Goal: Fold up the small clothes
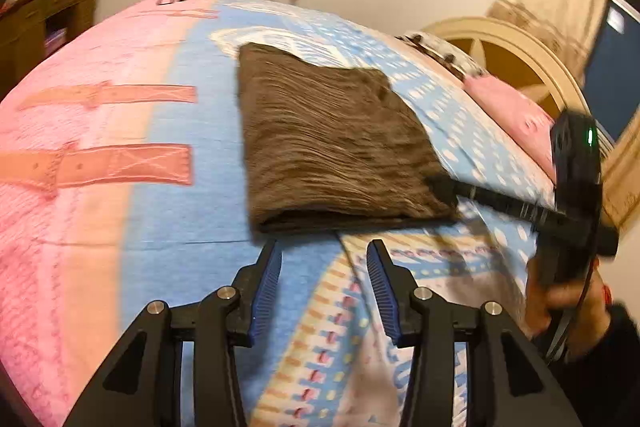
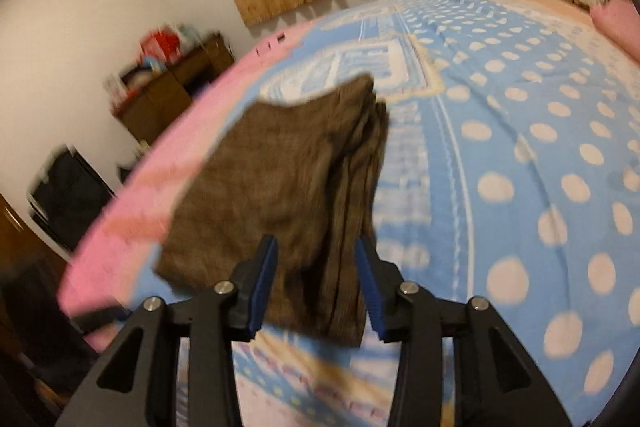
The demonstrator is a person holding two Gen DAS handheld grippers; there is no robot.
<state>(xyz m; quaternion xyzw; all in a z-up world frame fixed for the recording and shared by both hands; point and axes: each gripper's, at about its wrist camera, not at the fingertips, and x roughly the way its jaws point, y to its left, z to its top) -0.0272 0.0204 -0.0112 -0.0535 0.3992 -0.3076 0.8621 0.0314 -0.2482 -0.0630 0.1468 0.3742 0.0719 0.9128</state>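
Note:
A brown folded garment (image 1: 332, 143) lies flat on the bed; it also shows in the right wrist view (image 2: 288, 195). My left gripper (image 1: 324, 255) is open and empty, just short of the garment's near folded edge. My right gripper (image 2: 316, 251) is open, its jaws standing over the garment's near right corner without closing on it. In the left wrist view the right gripper (image 1: 448, 187) reaches in from the right and its tip meets the garment's right corner.
The bed cover is pink on the left (image 1: 80, 131) and blue with white dots on the right (image 2: 520, 147). A pink pillow (image 1: 516, 115) and a cream headboard (image 1: 516, 43) lie far right. A wooden cabinet (image 2: 172, 95) stands beyond the bed.

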